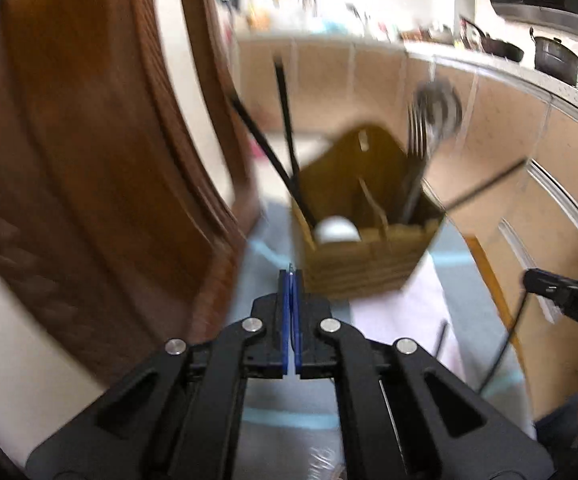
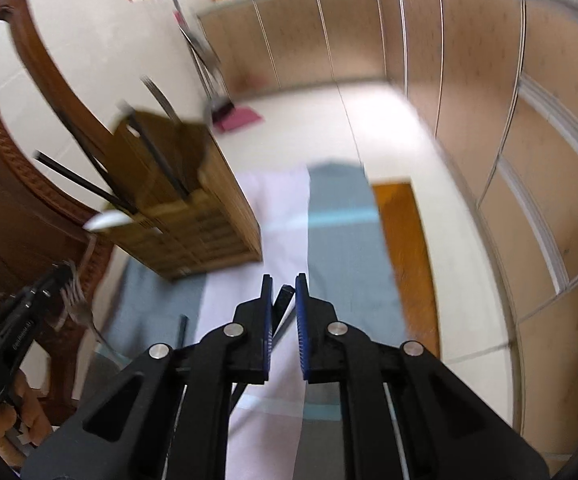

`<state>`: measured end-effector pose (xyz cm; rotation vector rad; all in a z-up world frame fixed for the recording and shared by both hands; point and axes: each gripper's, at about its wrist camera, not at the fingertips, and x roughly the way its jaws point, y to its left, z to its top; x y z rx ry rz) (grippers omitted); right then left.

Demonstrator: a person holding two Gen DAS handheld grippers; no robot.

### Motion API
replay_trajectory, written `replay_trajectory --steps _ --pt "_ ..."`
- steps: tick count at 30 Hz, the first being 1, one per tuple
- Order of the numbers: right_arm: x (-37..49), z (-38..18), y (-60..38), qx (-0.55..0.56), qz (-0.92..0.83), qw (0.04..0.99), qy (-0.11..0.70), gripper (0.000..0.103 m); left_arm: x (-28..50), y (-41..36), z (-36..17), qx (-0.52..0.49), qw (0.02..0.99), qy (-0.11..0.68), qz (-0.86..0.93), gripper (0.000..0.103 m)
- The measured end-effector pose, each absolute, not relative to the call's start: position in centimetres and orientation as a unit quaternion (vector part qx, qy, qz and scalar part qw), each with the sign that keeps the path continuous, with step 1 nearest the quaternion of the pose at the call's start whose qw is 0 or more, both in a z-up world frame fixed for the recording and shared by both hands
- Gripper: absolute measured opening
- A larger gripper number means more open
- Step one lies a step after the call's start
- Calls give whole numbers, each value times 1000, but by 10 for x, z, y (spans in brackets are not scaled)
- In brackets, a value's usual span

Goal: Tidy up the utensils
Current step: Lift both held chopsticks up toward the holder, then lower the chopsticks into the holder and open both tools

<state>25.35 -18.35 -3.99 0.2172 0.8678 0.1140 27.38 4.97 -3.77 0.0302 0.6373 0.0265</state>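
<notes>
Meanwhile, the left claw (image 1: 291,280) pinches a fork (image 2: 74,290), tines up; the right claw (image 2: 283,285) clamps an upward-pointing black chopstick (image 2: 282,307).

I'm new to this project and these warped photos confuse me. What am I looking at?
There is no robot: a person holds a two-finger tool in each hand, and a fisheye camera on each tool looks along its fingers. One picture is the left tool's view, the other the right's. The left gripper is shut on a fork, seen best from the right camera. The right gripper seems to pinch a black chopstick. A wooden holder stands on a cloth, with more chopsticks, a white spoon and metal cutlery inside.
</notes>
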Motion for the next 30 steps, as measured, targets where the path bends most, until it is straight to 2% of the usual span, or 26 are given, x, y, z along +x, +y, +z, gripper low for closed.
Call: replay_trajectory --steps 4,11,18,22,26,30 --pt "238 -2 -183 90 64 920 375 9 256 50 -10 47 966 246 67 1" --pt "220 58 -180 69 66 945 312 7 245 56 26 28 970 231 73 1" --pt "225 110 -181 93 114 948 283 7 234 62 82 12 982 172 80 1" --pt "223 149 -178 110 138 960 216 7 241 65 110 4 985 137 100 1" --pt "231 174 -175 111 120 972 168 7 265 68 119 -4 984 134 116 1" --pt "258 177 -167 112 123 975 148 7 290 61 106 3 982 152 116 1"
